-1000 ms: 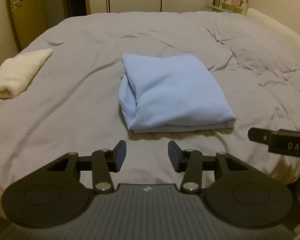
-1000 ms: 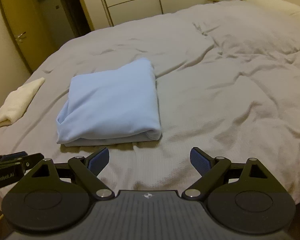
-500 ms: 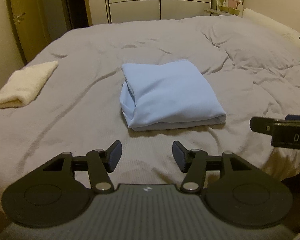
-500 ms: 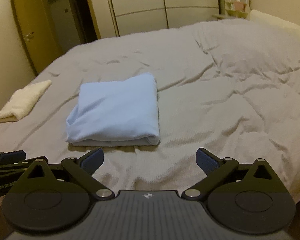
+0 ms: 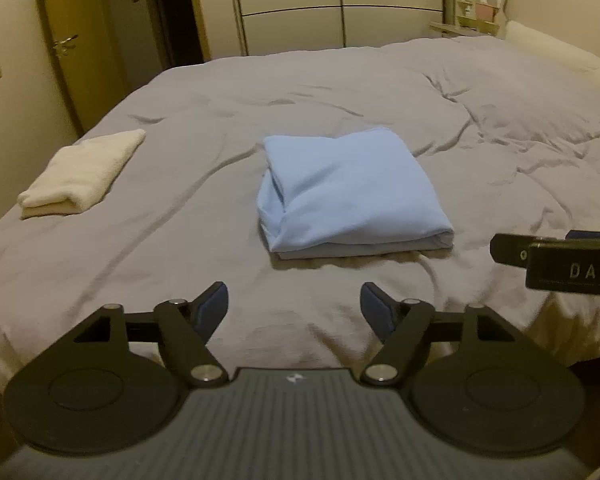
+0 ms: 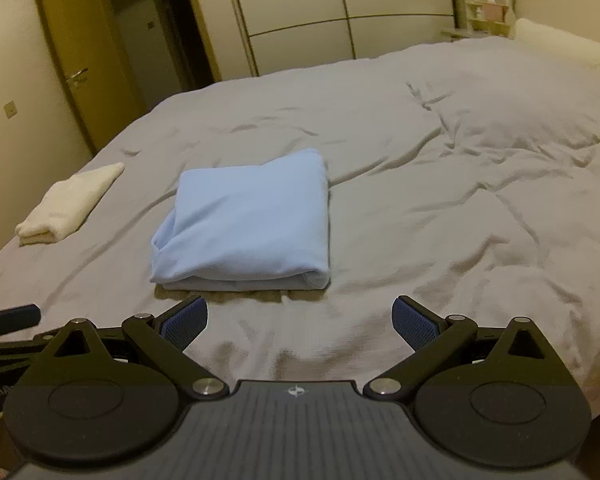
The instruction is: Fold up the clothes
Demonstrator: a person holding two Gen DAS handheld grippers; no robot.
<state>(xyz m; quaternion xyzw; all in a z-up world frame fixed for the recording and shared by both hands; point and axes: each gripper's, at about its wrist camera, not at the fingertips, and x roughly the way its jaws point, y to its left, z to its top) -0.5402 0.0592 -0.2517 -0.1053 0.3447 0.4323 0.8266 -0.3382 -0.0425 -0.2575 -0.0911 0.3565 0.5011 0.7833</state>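
Note:
A light blue garment lies folded into a thick square near the middle of the grey bed. My left gripper hovers over the bed's near edge, short of the garment; its jaws are opening and nothing is between them. My right gripper stands wide open and empty just before the garment's front fold. A folded cream towel rests at the bed's left side. The right gripper's finger shows at the right edge of the left wrist view.
White wardrobe doors stand behind the bed, with a wooden door and a dark doorway to their left. A small shelf with items sits at the back right. A pale headboard cushion borders the bed's right side.
Both grippers have drawn back from the blue garment and lifted a little, so it looks smaller and farther off. The left jaws have spread much wider; the right jaws opened slightly.

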